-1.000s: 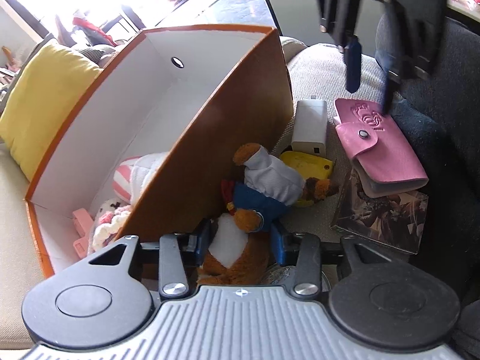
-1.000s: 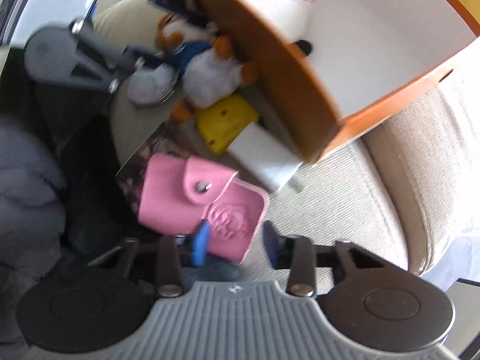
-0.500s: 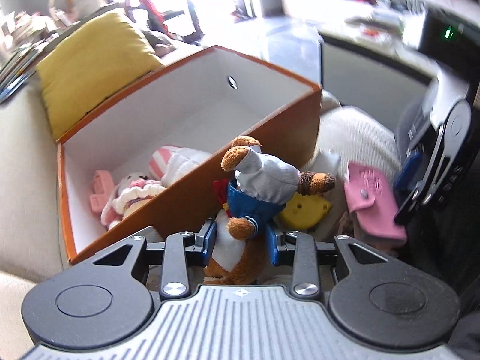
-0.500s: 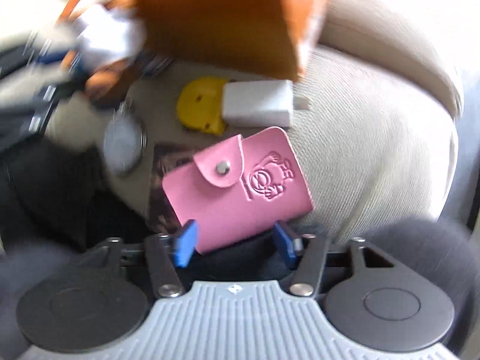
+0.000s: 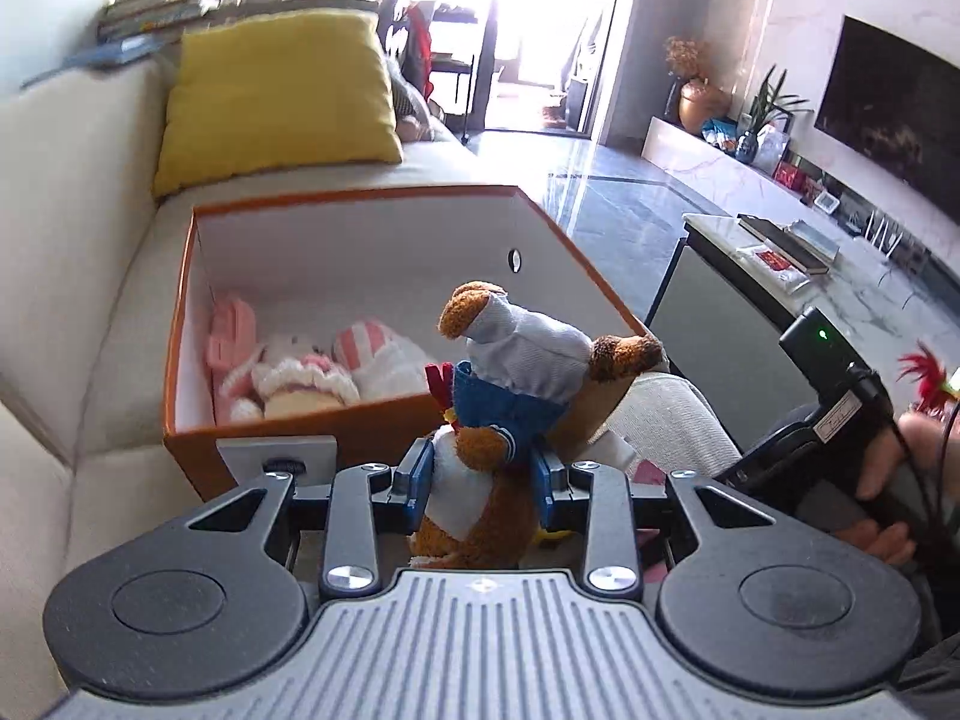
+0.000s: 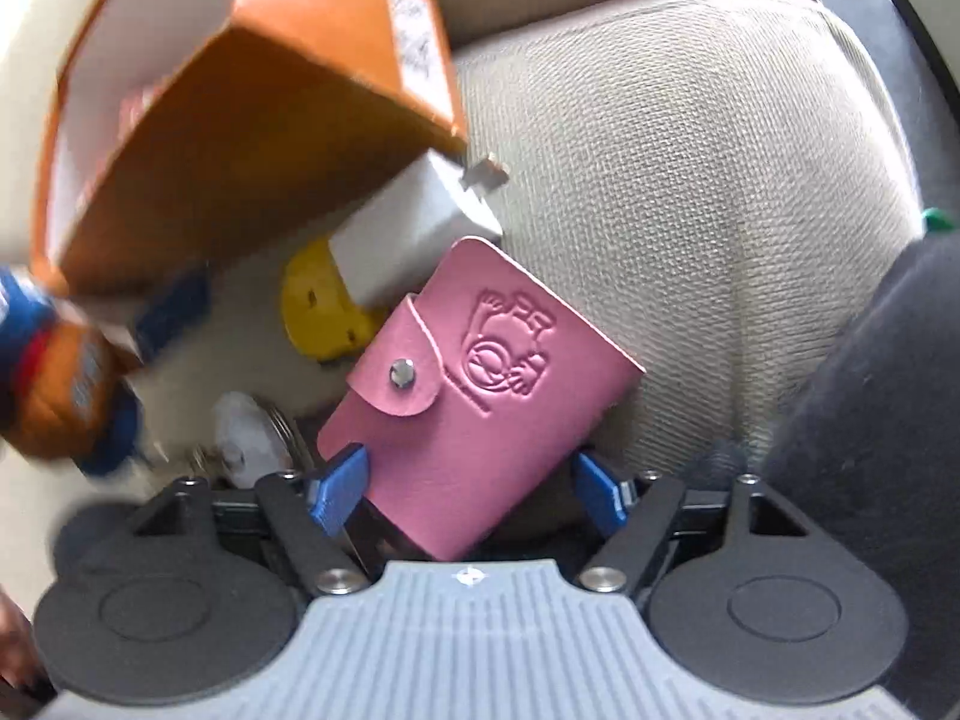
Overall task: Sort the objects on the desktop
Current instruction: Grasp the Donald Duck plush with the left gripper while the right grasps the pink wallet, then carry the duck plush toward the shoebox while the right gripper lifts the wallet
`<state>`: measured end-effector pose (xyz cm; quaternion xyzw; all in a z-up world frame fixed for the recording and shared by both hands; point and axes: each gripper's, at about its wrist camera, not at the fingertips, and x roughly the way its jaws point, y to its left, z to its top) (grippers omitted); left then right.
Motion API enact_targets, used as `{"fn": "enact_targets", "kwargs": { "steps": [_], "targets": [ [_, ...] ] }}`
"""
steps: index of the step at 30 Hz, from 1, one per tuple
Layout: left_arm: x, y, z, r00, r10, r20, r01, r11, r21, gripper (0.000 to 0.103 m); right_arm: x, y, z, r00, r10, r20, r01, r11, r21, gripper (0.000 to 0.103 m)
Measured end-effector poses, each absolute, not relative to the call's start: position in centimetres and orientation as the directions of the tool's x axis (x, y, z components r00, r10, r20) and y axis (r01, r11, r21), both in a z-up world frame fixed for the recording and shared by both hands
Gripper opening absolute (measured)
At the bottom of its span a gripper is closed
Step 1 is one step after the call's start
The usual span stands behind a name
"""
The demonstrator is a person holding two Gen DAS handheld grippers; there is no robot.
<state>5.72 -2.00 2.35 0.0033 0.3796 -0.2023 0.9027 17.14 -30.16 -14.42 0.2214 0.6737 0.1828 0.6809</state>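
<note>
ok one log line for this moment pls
left claw: shut on plush bear, lifted near orange box | right claw: open, opening round pink wallet | wallet on sofa

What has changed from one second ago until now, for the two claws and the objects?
The left claw, shut on the brown plush bear in blue, lifted it off the beige sofa beside the orange cardboard box. The right claw has been opening and now straddles the pink leather card wallet. Box and wallet stayed in place.
</note>
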Motion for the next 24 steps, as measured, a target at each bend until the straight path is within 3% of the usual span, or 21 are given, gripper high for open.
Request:
{"fn": "enact_targets", "kwargs": {
  "steps": [1, 4, 6, 8, 14, 18, 24],
  "targets": [
    [5.9, -1.8, 2.0, 0.614, -0.365, -0.700, 0.356, 0.919, -0.167, 0.038, 17.0, -30.3, -14.6, 0.059, 0.560, -0.826, 0.059, 0.824, 0.563, 0.082],
    [6.7, -1.5, 0.0, 0.566, -0.339, -0.752, 0.302, 0.933, -0.193, 0.038, 16.6, -30.1, -14.2, 0.114, 0.552, -0.826, 0.059, 0.826, 0.560, 0.080],
    [7.0, -1.5, -1.3, 0.543, -0.323, -0.775, 0.280, 0.940, -0.195, 0.038, 16.4, -30.7, -13.9, 0.146, 0.557, -0.818, 0.083, 0.817, 0.571, 0.072],
    [7.3, -1.6, -2.5, 0.522, -0.314, -0.793, 0.263, 0.944, -0.201, 0.038, 16.5, -31.8, -13.6, 0.169, 0.598, -0.784, 0.137, 0.773, 0.619, 0.050],
    [7.6, -2.1, -4.2, 0.517, -0.285, -0.807, 0.221, 0.956, -0.195, 0.039, 16.7, -32.8, -10.5, 0.207, 0.627, -0.751, 0.122, 0.745, 0.656, 0.029],
    [7.6, -2.8, -4.2, 0.530, -0.258, -0.807, 0.224, 0.961, -0.160, 0.050, 15.8, -31.2, -8.9, 0.247, 0.592, -0.767, 0.004, 0.791, 0.612, 0.024],
    [8.1, -4.2, -4.7, 0.484, -0.264, -0.834, 0.272, 0.952, -0.144, 0.062, 14.9, -27.0, -6.4, 0.228, 0.579, -0.782, -0.092, 0.813, 0.575, 0.025]
  ]
}}
